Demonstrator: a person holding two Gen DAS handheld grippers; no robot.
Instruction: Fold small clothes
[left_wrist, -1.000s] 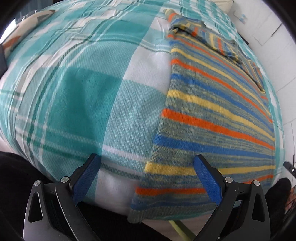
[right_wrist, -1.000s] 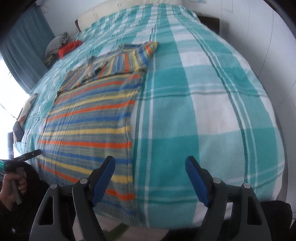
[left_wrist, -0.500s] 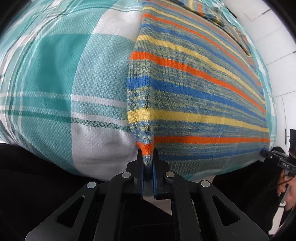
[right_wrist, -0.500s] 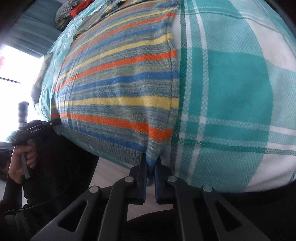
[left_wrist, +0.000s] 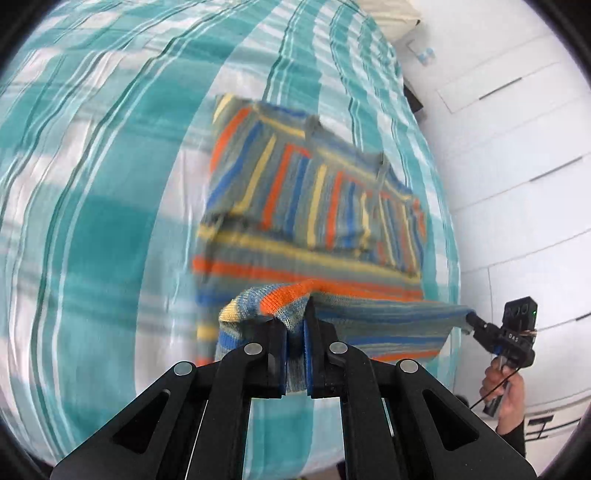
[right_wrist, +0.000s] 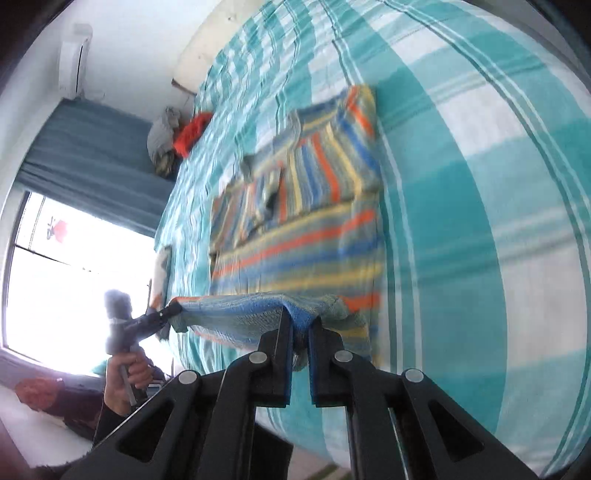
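Striped sweater (left_wrist: 314, 206) hem lifted off the plaid bedspread (left_wrist: 92, 221), both grippers' fingers (left_wrist: 314, 325) clamping its corners.

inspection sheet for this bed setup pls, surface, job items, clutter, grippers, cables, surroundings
surface: bed under a teal and white plaid cover.
job's things: striped sweater lying on the cover, sleeves folded across the chest, bottom hem lifted off the bed.
clutter: red and grey bundles at the far end of the bed.
grippers: left gripper shut on one hem corner; right gripper shut on the other, hem stretched between them.
cables: thin black cable hanging from the right gripper's handle.
surroundings: white panelled wall, bright window, blue curtain, air conditioner.
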